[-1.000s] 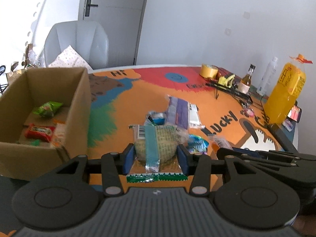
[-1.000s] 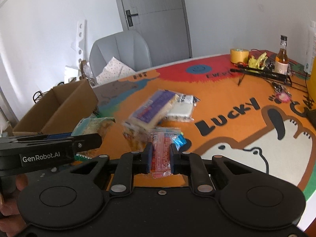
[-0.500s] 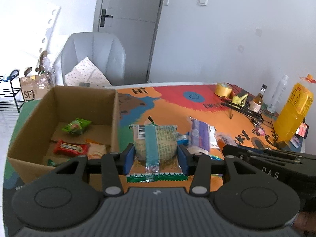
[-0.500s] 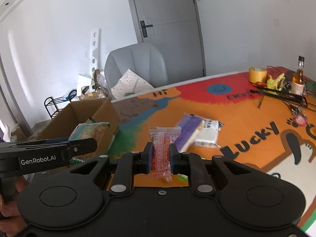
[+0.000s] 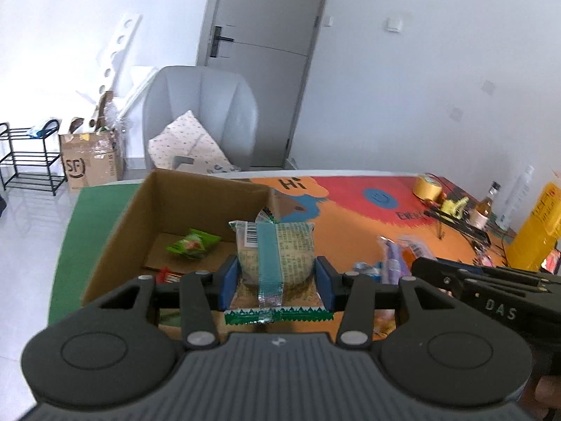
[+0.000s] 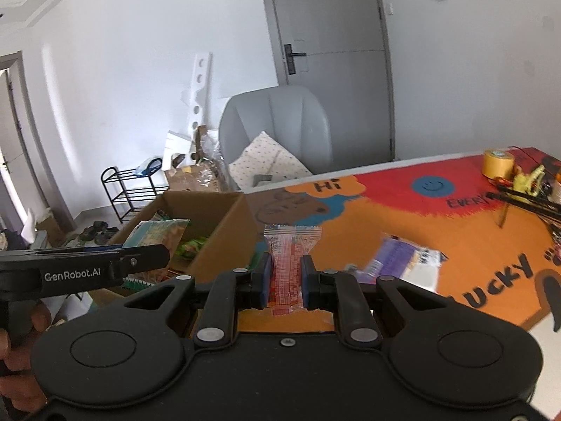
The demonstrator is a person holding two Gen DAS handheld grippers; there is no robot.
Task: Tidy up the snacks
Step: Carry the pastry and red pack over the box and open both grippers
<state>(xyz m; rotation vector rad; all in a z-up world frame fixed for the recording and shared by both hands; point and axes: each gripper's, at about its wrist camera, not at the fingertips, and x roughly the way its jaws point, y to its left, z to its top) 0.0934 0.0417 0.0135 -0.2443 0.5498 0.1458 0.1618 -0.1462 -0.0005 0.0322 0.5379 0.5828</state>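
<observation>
My left gripper (image 5: 276, 280) is shut on a green-edged snack packet with a teal stripe (image 5: 275, 256), held above the near right corner of an open cardboard box (image 5: 119, 238). The box holds a green packet (image 5: 193, 244) and a red bar (image 5: 168, 274). My right gripper (image 6: 284, 277) is shut on a clear packet of red snacks (image 6: 289, 263), held over the table just right of the box (image 6: 224, 231). The left gripper and its packet (image 6: 157, 235) show at the left of the right wrist view.
Purple and white packets (image 6: 403, 261) lie on the orange printed table (image 6: 403, 217). A yellow tape roll (image 6: 496, 163), a small bottle (image 5: 485, 203) and a yellow bag (image 5: 536, 231) stand at the far right. A grey chair (image 5: 200, 119) is behind the box.
Both grippers have risen and swung left toward the box, each keeping hold of its packet. The box now lies right ahead of the left gripper.
</observation>
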